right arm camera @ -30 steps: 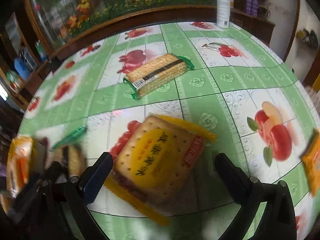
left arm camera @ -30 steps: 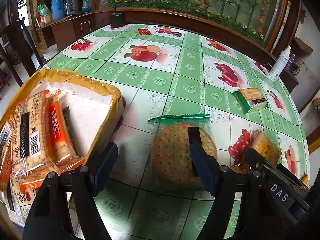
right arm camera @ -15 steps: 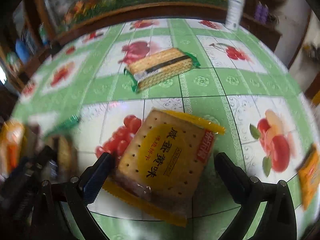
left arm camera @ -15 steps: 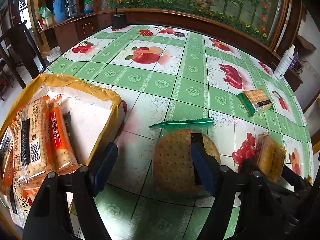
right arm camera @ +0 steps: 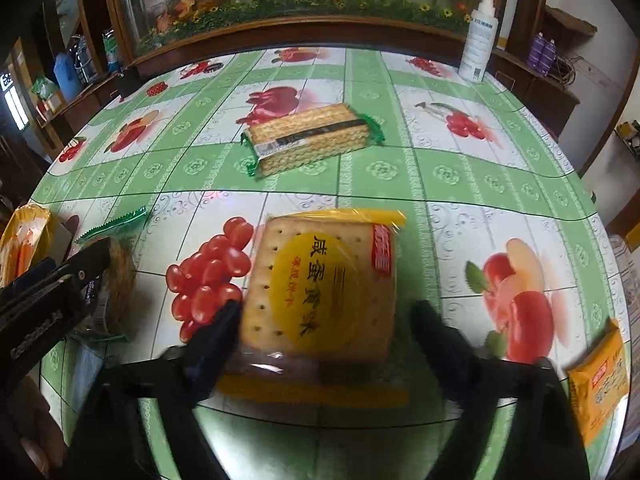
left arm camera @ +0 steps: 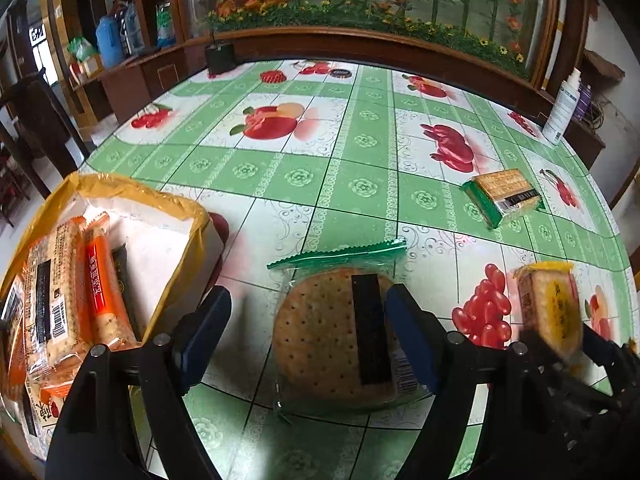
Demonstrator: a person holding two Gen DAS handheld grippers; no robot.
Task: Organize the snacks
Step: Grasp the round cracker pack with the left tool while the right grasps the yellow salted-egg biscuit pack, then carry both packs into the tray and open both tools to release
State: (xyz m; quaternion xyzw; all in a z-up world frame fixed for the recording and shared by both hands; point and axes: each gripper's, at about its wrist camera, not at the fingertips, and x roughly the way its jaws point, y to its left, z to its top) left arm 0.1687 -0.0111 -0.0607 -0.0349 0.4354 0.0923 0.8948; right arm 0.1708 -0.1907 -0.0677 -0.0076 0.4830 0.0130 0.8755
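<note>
A round cracker pack [left arm camera: 320,344] with a green seal lies on the tablecloth between the fingers of my left gripper [left arm camera: 308,300]. Those jaws are opening; the right finger [left arm camera: 404,328] is at the pack's edge and the left one stands clear. A square yellow cracker pack [right arm camera: 320,284] lies between the fingers of my right gripper [right arm camera: 326,312]. Its jaws are closing; the left finger [right arm camera: 220,336] touches the pack's corner, while a small gap shows at the right. A yellow-lined box [left arm camera: 188,216] holds several cracker packs.
A green-wrapped rectangular cracker pack [right arm camera: 312,140] lies farther back on the table. Another orange pack [right arm camera: 596,384] sits near the right edge. A white bottle [right arm camera: 478,40] stands at the back. The box [right arm camera: 28,220] is at the far left, and a hand [right arm camera: 24,440] is at the lower left.
The right gripper's fingers have come much closer together around the yellow pack, and the wrist has rolled. The left gripper's fingers have spread a little. Both hands stayed in place.
</note>
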